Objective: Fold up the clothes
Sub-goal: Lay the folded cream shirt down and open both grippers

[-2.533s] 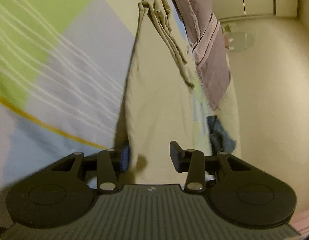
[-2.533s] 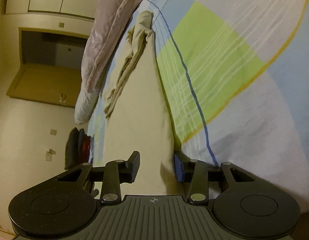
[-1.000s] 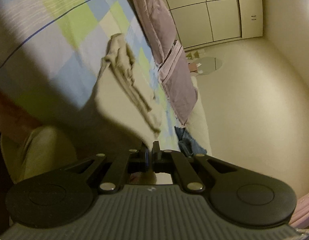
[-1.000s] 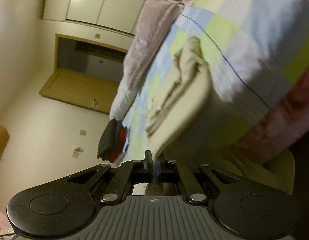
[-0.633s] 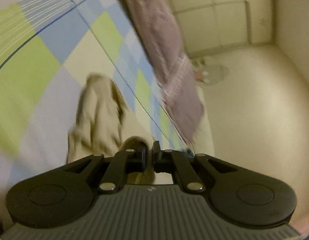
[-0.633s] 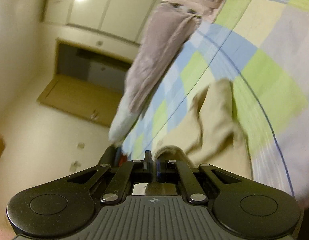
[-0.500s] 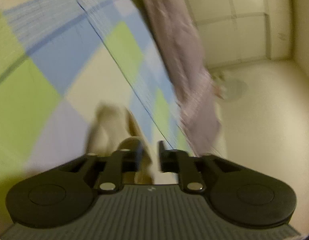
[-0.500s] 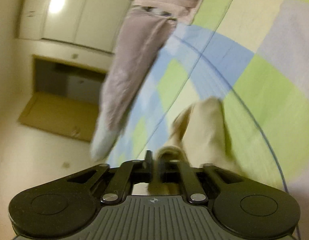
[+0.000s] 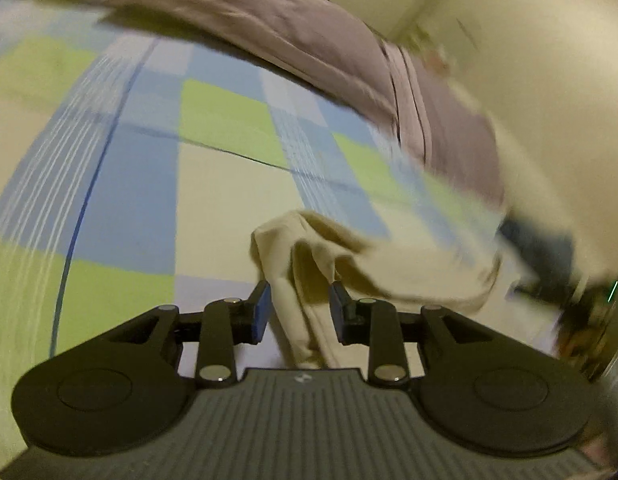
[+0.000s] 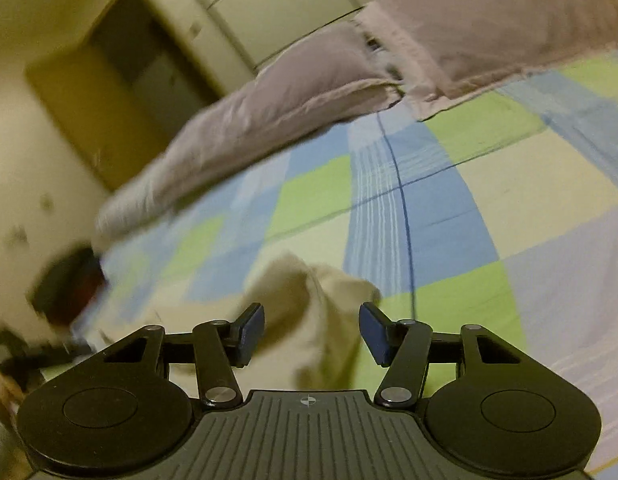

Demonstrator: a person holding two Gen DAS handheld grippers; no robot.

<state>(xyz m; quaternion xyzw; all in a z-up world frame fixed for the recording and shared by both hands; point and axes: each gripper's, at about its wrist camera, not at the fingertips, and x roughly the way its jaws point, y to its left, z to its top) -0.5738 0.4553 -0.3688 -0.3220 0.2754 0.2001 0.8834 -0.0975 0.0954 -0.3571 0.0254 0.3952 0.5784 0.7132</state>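
A beige garment [image 9: 369, 264] lies bunched and folded over on the checked bedspread [image 9: 129, 200]. In the left wrist view my left gripper [image 9: 299, 308] is open, its blue-padded jaws standing either side of a fold of the cloth without pinching it. In the right wrist view the same garment [image 10: 309, 304] lies just ahead of my right gripper [image 10: 311, 330], which is open wide and empty, the cloth below and between its jaws.
Mauve pillows [image 9: 309, 40] lie along the head of the bed, also in the right wrist view [image 10: 309, 92]. A dark bundle of clothes [image 10: 69, 284] sits at the bed's edge. White cupboard doors [image 10: 289, 4] and a doorway [image 10: 129, 68] stand behind.
Both grippers were shut on the garment's near edge, carried it forward over the far part, then opened and let it drop. Both views now tilt down toward the bed.
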